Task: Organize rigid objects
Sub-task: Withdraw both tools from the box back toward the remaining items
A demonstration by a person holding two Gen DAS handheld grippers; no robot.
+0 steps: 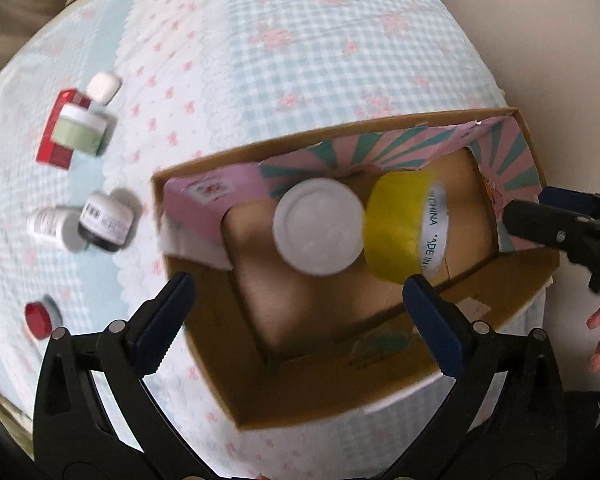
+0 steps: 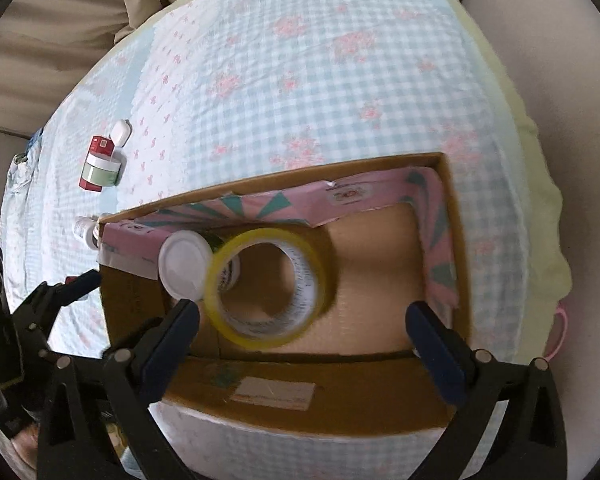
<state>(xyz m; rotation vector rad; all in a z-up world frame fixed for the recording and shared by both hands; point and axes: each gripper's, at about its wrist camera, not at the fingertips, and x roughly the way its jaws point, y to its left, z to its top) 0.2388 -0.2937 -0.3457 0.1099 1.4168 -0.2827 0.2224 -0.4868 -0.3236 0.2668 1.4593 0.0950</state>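
Note:
A cardboard box with pink patterned lining sits on a checked cloth. Inside it are a white-lidded jar and a yellow tape roll, side by side. In the right wrist view the jar and the tape roll show in the box. My left gripper is open and empty above the box's near side. My right gripper is open and empty over the box; it also shows at the box's right end in the left wrist view.
Left of the box on the cloth lie a green jar on a red box, a white case, a dark jar, a white bottle and a red cap.

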